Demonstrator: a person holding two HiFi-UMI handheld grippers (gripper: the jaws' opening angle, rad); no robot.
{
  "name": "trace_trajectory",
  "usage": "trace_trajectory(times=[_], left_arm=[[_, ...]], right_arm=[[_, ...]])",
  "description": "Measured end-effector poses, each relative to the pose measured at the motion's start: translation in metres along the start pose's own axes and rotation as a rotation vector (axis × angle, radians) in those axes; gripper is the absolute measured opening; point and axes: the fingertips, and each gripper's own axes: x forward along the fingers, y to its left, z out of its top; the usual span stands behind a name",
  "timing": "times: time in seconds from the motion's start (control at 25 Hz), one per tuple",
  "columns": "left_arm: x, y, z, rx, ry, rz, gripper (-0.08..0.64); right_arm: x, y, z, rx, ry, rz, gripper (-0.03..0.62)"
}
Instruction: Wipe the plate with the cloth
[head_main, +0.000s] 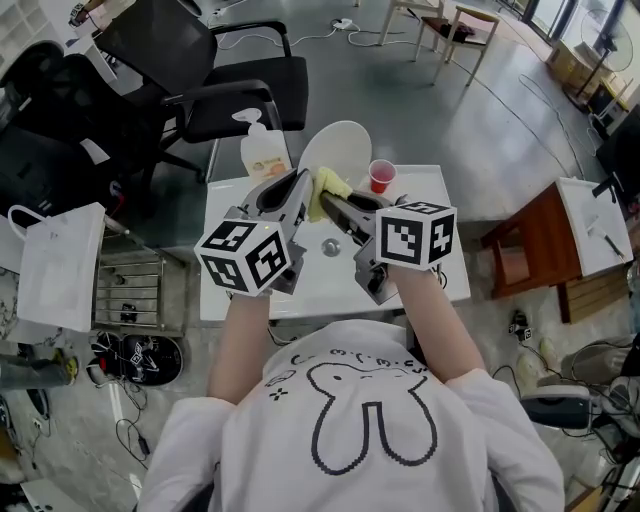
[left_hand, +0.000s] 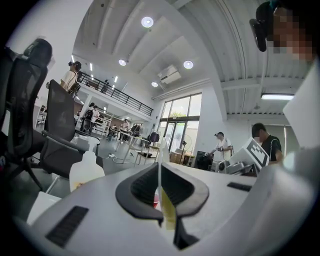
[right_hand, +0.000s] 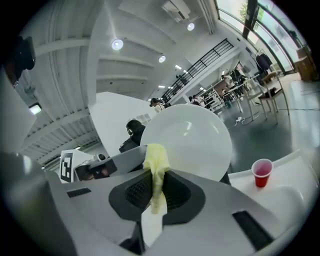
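Observation:
A white plate (head_main: 340, 148) stands upright on edge above the white table (head_main: 432, 180). My left gripper (head_main: 303, 186) is shut on its rim. In the left gripper view the plate (left_hand: 160, 152) shows edge-on as a thin white line between the pads of that gripper (left_hand: 161, 200). My right gripper (head_main: 336, 204) is shut on a yellow cloth (head_main: 328, 188), which lies against the plate's lower face. In the right gripper view the cloth (right_hand: 155, 167) sticks up out of that gripper (right_hand: 156, 194), with the round plate (right_hand: 197, 137) just behind it.
A red cup (head_main: 381, 176) and a soap bottle (head_main: 262, 150) stand at the table's far edge, and a small metal disc (head_main: 331, 246) lies mid-table. Black office chairs (head_main: 200, 70) crowd the back left. A white bag (head_main: 60, 265) hangs left, and a wooden table (head_main: 530, 240) stands right.

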Motion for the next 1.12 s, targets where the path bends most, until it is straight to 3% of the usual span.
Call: trace_trajectory(times=[0.12,0.32,0.6,0.92,1.12], left_arm=[[0.000,-0.002,-0.001,0.008,0.003,0.004,0.019],[-0.006,0.004,0.001,-0.003,0.004,0.004,0.020],[-0.010,0.004,-0.004,0.003,0.011,-0.002,0.020],[-0.011,0.001,-0.005,0.029,0.025,-0.023,0.020],[-0.015,0.001,-0.005,0.020,0.027,-0.047,0.020]], right_arm=[[0.007,0.003,-0.004,0.007,0.011,-0.011,0.049],[0.014,0.003,-0.006,-0.103,0.049,-0.053,0.049],[0.008,-0.028,-0.025,-0.215,0.154,-0.190,0.051],[-0.010,-0.075,-0.020,-0.189,0.172,-0.334,0.049],[-0.025,-0.095,-0.004,-0.189,0.131,-0.422,0.051]])
